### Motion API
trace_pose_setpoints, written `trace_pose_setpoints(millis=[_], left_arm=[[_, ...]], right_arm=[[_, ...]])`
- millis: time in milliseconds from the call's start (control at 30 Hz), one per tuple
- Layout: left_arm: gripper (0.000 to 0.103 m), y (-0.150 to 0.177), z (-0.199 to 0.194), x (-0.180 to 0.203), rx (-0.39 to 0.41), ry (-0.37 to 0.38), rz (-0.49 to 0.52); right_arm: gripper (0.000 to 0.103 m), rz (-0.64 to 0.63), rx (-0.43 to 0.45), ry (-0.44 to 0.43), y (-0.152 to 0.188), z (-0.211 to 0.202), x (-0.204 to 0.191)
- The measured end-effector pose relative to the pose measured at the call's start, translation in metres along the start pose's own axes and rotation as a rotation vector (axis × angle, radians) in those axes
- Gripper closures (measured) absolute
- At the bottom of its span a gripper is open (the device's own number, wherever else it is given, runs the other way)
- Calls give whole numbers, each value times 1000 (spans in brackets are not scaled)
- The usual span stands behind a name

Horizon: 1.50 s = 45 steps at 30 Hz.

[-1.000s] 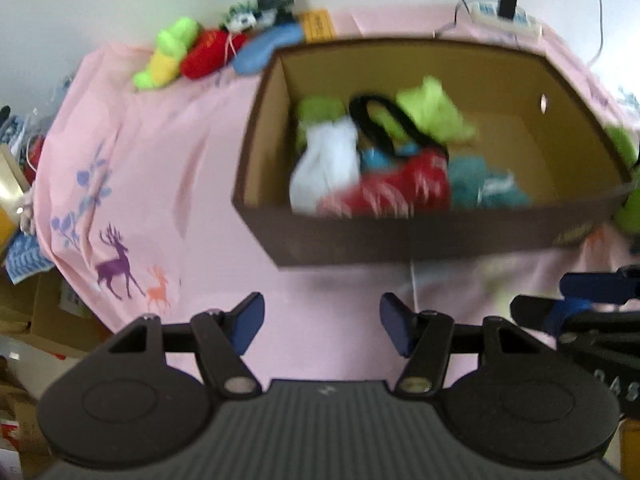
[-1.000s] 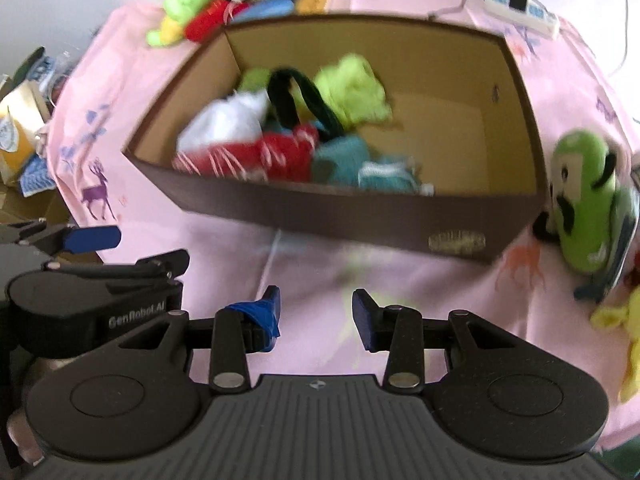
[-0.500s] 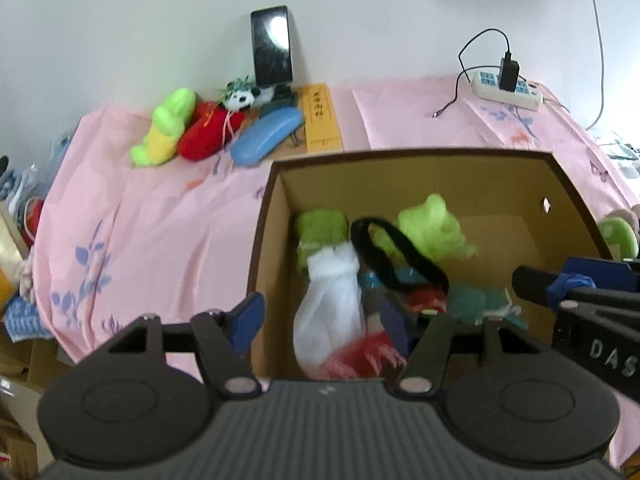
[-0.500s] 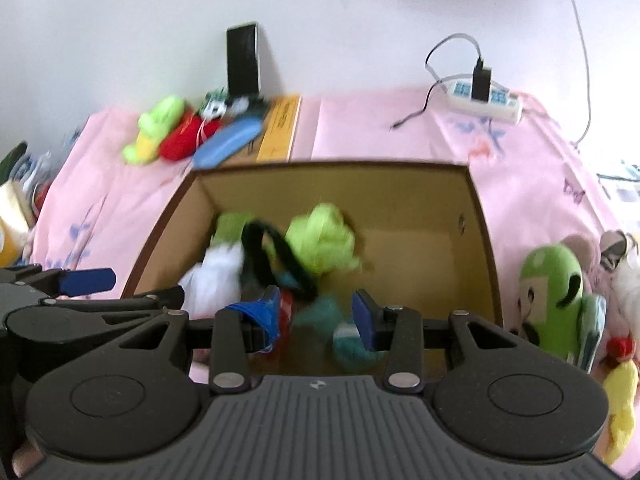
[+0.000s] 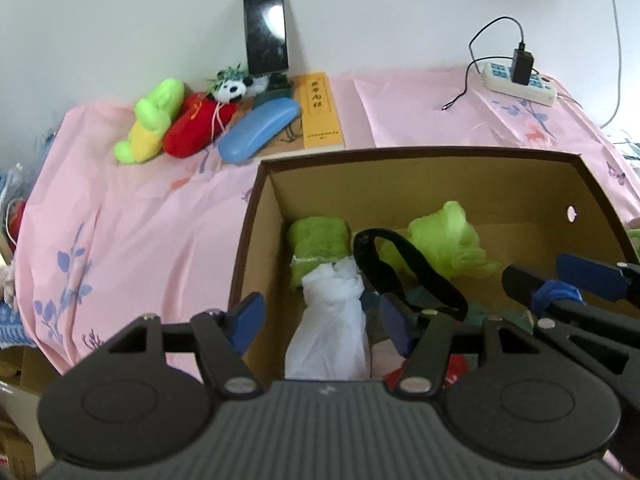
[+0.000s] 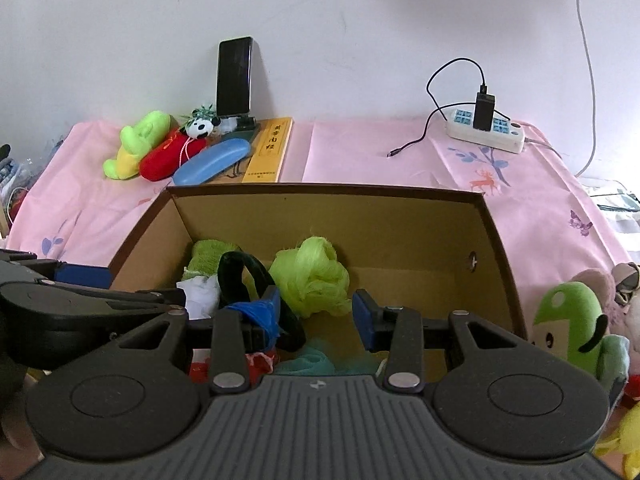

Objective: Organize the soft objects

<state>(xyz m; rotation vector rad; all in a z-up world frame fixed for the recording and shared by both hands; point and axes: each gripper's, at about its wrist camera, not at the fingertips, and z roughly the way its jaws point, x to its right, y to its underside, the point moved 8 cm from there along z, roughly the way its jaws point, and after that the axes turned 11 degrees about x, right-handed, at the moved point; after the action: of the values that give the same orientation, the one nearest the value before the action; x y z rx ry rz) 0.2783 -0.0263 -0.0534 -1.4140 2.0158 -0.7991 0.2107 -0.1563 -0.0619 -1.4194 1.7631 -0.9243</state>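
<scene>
An open brown cardboard box (image 5: pixel 256 240) (image 6: pixel 496 240) on the pink cloth holds a white cloth (image 5: pixel 332 320), a green towel (image 5: pixel 318 240), a lime fluffy bundle (image 6: pixel 316 276), a black band (image 5: pixel 400 268) and teal and red pieces near its front. My left gripper (image 5: pixel 322 318) hangs open above the box's left end, over the white cloth, with nothing between its fingers. My right gripper (image 6: pixel 318 314) hangs open above the box's middle, empty, with blue tape on its left finger. A green plush (image 6: pixel 572 324) stands outside the box's right wall.
At the back left lie a lime-yellow plush (image 5: pixel 152 120), a red plush (image 5: pixel 196 128), a panda toy (image 5: pixel 230 90), a blue case (image 5: pixel 258 130) and a yellow book (image 5: pixel 320 112). A phone (image 5: pixel 266 32) leans on the wall. A power strip (image 5: pixel 520 84) lies at the back right.
Both grippers have moved forward over the box and tilted up. The box's front wall has dropped out of view; the wall and back of the table now show. Both stayed open.
</scene>
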Motion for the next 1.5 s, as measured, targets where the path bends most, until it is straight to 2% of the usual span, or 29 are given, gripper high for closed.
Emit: trace_pose_setpoints(millis=[167,467,900,1500], left_arm=[[41,0,5,-2,3,-6,-2],[41,5,9,2,-23,14,-5],[41,12,7,3,-28,5,-12],[41,14,9,1,-37,10,-33]], right_arm=[[80,15,14,-8,0,2,0],[80,29,-9,-2,4,6,3],[80,57,-42,-4,9,6,6],[80,44,-50,-3,12,8,4]])
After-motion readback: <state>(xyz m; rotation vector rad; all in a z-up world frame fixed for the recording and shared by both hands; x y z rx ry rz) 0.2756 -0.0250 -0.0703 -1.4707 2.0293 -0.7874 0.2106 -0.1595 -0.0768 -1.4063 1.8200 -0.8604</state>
